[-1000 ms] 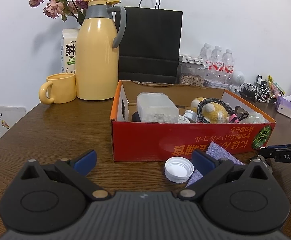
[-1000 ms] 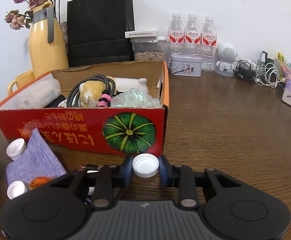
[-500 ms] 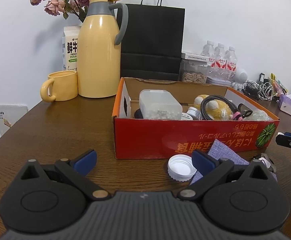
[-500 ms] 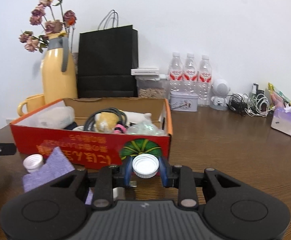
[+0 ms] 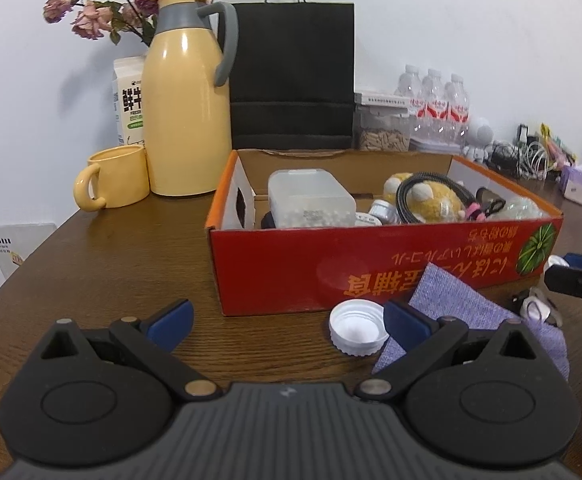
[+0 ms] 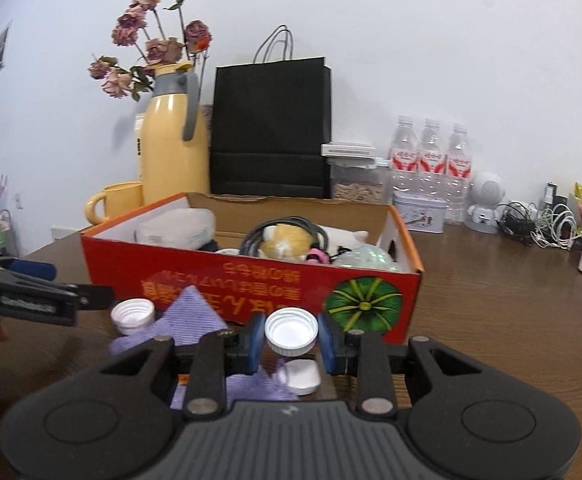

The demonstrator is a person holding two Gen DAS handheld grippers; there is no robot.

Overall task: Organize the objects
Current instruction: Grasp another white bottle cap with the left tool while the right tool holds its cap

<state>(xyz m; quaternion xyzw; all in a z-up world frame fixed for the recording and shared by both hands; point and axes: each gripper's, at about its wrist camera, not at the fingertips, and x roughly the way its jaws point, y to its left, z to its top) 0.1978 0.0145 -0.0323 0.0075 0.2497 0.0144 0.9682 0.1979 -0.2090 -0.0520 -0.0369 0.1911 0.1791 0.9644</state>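
White bottle cap (image 6: 291,331) pinched in right gripper (image 6: 291,340) before red box (image 6: 251,276)

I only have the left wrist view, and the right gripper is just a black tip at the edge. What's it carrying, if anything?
Observer: The right gripper is shut on a white ribbed plastic bottle cap.
Operator: Is the loose cap by my left gripper the only other one?
Observer: No. A third white cap lies at the edge of the purple woven cloth, below the right gripper.
Operator: Anything behind the red cardboard box?
Observer: A small white tin stands in front of the water bottles.
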